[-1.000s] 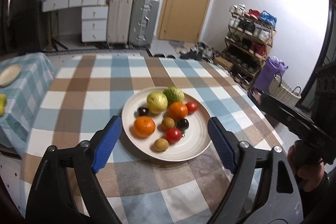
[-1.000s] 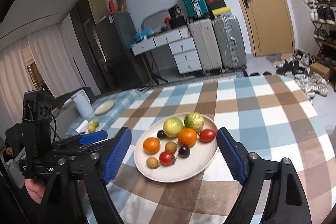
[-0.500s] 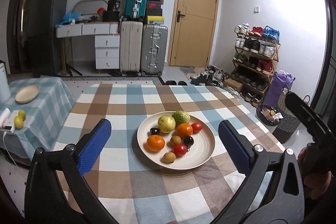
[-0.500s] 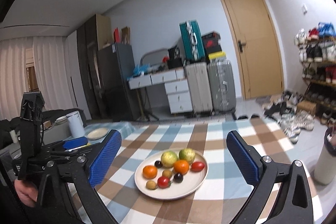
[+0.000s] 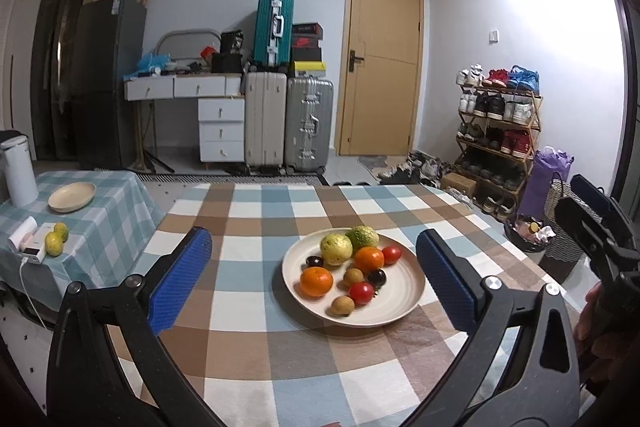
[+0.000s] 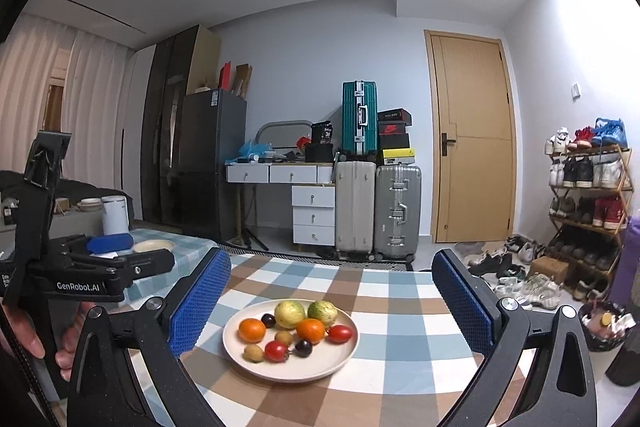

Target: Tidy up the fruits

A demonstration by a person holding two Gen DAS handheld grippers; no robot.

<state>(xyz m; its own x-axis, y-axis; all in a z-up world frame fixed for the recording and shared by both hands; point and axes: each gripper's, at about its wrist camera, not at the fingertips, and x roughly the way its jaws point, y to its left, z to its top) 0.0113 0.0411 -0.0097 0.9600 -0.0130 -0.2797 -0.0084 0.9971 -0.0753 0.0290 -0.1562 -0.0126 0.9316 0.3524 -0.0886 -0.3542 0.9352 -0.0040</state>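
Fruits (image 5: 353,277) gathered on a cream plate (image 5: 400,303) near the middle of the checked table (image 5: 256,307): two oranges, two yellow-green rounds at the back, two red ones, two dark plums, two small brown ones, most touching a neighbour. Left gripper (image 5: 313,243) held above the near edge of the table, jaws spread wide, nothing between them. Right gripper (image 6: 331,261) likewise wide and empty, facing the same plate from a little further back. Off to the left, on a side table (image 5: 112,211), a second plate (image 5: 72,197) lying bare, and two yellow-green fruits (image 5: 56,245) beside a white box.

Fits either a mixed pile waiting to be sorted out, or fruit already collected onto one plate; impossible to tell which from here.

For any pick from this pile: come down from above with jaws kept wide, close across the widest part of one fruit only, and squeeze lightly on the red ones, probably soft. Likely risk: small round pieces rolling when a touching neighbour is lifted, so lift straight up and slowly.
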